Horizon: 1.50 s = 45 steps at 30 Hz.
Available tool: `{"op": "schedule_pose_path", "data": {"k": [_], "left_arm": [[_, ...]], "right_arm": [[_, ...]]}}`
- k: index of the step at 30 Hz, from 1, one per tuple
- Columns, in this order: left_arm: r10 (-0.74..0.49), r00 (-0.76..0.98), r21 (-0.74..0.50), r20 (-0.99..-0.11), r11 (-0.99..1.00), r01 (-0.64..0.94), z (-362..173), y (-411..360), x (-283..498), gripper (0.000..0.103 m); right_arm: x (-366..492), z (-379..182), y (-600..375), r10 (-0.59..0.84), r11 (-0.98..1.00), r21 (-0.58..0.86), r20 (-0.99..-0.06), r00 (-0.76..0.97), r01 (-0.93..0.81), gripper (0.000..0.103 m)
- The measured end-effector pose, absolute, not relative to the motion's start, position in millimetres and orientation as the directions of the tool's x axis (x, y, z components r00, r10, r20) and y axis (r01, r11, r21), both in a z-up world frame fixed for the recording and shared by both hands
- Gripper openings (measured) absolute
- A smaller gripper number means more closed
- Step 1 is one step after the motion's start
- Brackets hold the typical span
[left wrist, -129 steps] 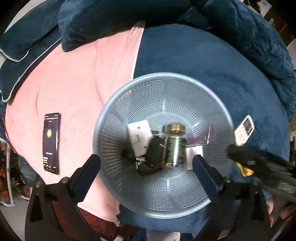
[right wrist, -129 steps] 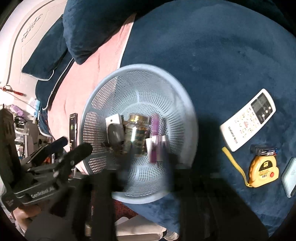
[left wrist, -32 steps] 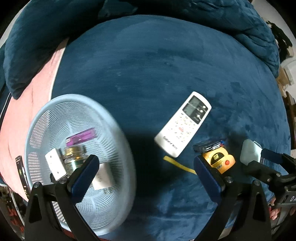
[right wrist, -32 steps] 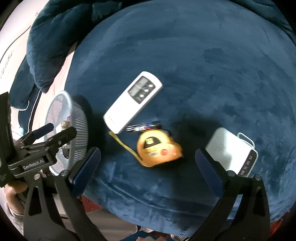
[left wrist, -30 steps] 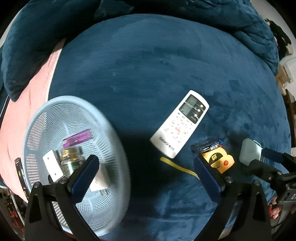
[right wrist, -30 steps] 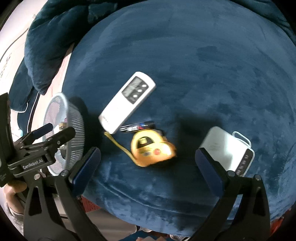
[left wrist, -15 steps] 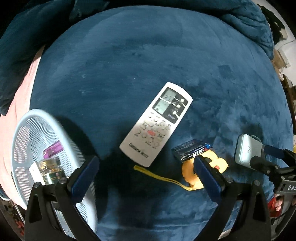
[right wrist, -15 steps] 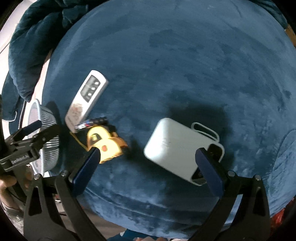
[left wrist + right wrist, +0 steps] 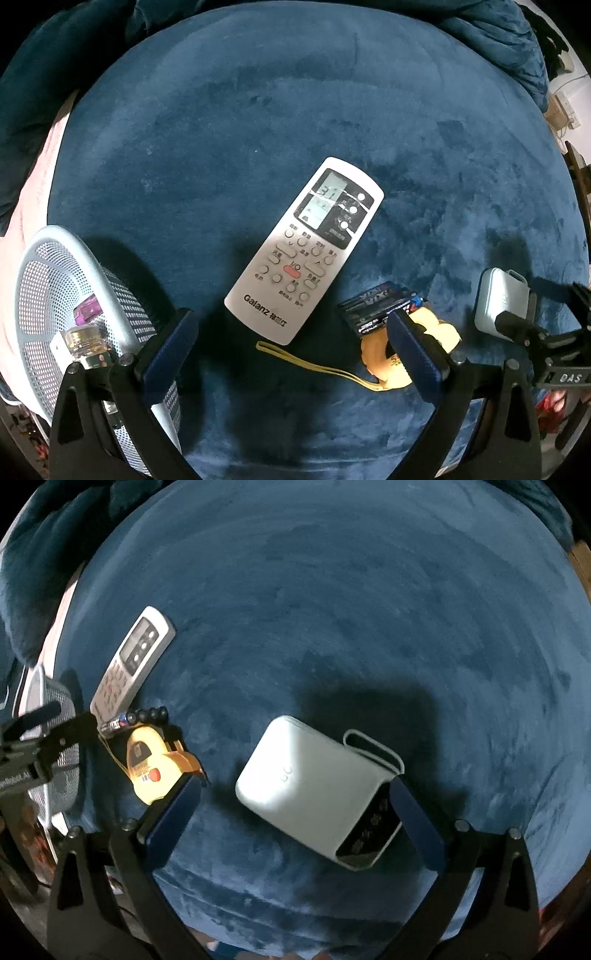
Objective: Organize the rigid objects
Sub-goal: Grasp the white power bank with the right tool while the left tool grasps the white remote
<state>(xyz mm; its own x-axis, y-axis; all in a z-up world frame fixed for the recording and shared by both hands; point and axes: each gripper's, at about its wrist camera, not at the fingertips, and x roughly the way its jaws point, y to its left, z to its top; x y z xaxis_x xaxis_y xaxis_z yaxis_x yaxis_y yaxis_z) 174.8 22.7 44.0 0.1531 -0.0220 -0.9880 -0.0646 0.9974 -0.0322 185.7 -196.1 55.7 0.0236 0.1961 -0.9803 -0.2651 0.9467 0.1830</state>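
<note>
Two hand-held grippers were seen above a dark blue plush blanket (image 9: pixel 258 110) strewn with small hard items. The left gripper (image 9: pixel 291 354) was held with its jaws wide apart and empty, poised over a white Galanz air-conditioner remote (image 9: pixel 304 249) at the centre of the left wrist view. The remote lay flat with its buttons facing up; its long axis ran from 7 o'clock to 1 o'clock, the display end pointing toward 1 o'clock and the branded end nearest the gripper.

The right gripper (image 9: pixel 295 812) was likewise spread open and empty, with a white power bank (image 9: pixel 314 794) lying flat between its fingers, apparently untouched. The bank's long axis ran from 10 o'clock to 4 o'clock, its dark port end toward 4 o'clock and its cord loop at 2 o'clock.

A pack of batteries (image 9: pixel 376 304) and a yellow tape measure (image 9: pixel 384 354) lay touching at 4 o'clock of the remote. A pale blue mesh basket (image 9: pixel 110 295), at 8 o'clock, already held a small jar (image 9: pixel 86 343).

For a sound pick, each gripper would probably best be closed across the item's narrow width, near its middle, and pressed slightly into the soft pile.
</note>
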Motion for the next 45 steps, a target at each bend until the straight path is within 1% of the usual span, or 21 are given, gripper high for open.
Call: {"op": "schedule_pose_path", "data": {"k": [2,7,11,14,16,18,19,20,21,25,28,30,32,36,37,39,43,45], "left_arm": [[-0.023,0.152,-0.034,-0.988,0.997,-0.068,43.7,24.4,174.6,0.102],[-0.022,0.148,-0.035,-0.989,0.996,-0.081,43.1,32.1,171.5,0.102],[-0.029,0.148,-0.041,-0.989,0.996,-0.081,42.5,32.7,172.2,0.102],[-0.029,0.148,-0.039,-0.989,0.997,-0.069,43.1,29.8,172.3,0.102],[-0.029,0.148,-0.040,-0.989,0.997,-0.067,42.5,29.3,173.9,0.102],[-0.030,0.150,-0.040,-0.988,0.997,-0.066,43.3,27.3,174.4,0.102],[-0.028,0.152,-0.039,-0.988,0.997,-0.067,44.2,26.6,174.7,0.102],[-0.024,0.155,-0.035,-0.988,0.997,-0.069,44.1,26.6,174.7,0.102],[-0.021,0.156,-0.032,-0.988,0.997,-0.073,44.2,26.6,174.6,0.102],[-0.019,0.153,-0.035,-0.988,0.995,-0.098,44.5,26.9,178.1,0.102],[-0.025,0.162,-0.045,-0.986,0.992,-0.118,46.2,30.4,182.4,0.102],[-0.033,0.170,-0.054,-0.985,0.991,-0.119,47.0,30.0,185.7,0.102],[-0.038,0.176,-0.057,-0.984,0.993,-0.103,46.7,27.8,189.7,0.102],[0.001,0.173,-0.008,-0.985,0.999,-0.052,39.5,25.3,202.8,0.101],[0.011,0.167,0.004,-0.986,0.999,-0.039,34.8,23.8,207.9,0.100],[0.013,0.153,0.009,-0.988,1.000,-0.024,26.8,23.7,214.0,0.097],[0.041,0.126,0.046,-0.991,0.998,0.035,11.2,13.7,222.9,0.090],[0.058,0.116,0.067,-0.991,0.995,0.069,4.3,8.5,228.4,0.089]], "right_arm": [[189.2,50.5,-195.9,0.193,0.939,0.180,-0.981,0.016,-0.293,0.103],[190.1,43.7,-202.1,0.200,0.935,0.192,-0.980,-0.004,-0.298,0.103],[182.7,41.5,-211.9,0.229,0.932,0.243,-0.970,-0.083,-0.268,0.103],[176.3,42.0,-212.1,0.243,0.922,0.273,-0.960,-0.139,-0.275,0.103],[175.8,41.8,-213.7,0.236,0.922,0.266,-0.962,-0.136,-0.281,0.103],[179.7,38.1,-217.8,0.228,0.934,0.255,-0.965,-0.131,-0.252,0.103],[181.4,37.6,-219.1,0.221,0.939,0.245,-0.968,-0.122,-0.240,0.100],[185.6,34.2,-221.8,0.196,0.950,0.215,-0.975,-0.104,-0.225,0.084],[185.9,33.1,-221.5,0.178,0.954,0.197,-0.979,-0.101,-0.227,0.080],[181.1,41.3,-212.5,0.111,0.946,0.124,-0.992,-0.058,-0.300,0.076],[192.3,51.3,-229.0,0.164,0.969,0.159,-0.986,0.015,-0.190,0.073],[201.2,51.7,-239.1,0.159,0.978,0.150,-0.986,0.051,-0.148,0.073],[203.8,47.2,-243.4,0.167,0.977,0.162,-0.985,0.030,-0.136,0.074],[201.6,47.4,-237.0,0.104,0.974,0.096,-0.994,0.028,-0.207,0.075],[201.2,45.1,-234.6,0.075,0.970,0.067,-0.997,0.023,-0.235,0.075],[199.7,44.3,-231.9,0.061,0.969,0.054,-0.998,0.023,-0.239,0.075],[205.3,44.2,-235.4,0.084,0.973,0.080,-0.996,0.008,-0.219,0.075],[222.1,46.5,-240.4,0.093,0.972,0.091,-0.996,0.002,-0.217,0.074]]}}
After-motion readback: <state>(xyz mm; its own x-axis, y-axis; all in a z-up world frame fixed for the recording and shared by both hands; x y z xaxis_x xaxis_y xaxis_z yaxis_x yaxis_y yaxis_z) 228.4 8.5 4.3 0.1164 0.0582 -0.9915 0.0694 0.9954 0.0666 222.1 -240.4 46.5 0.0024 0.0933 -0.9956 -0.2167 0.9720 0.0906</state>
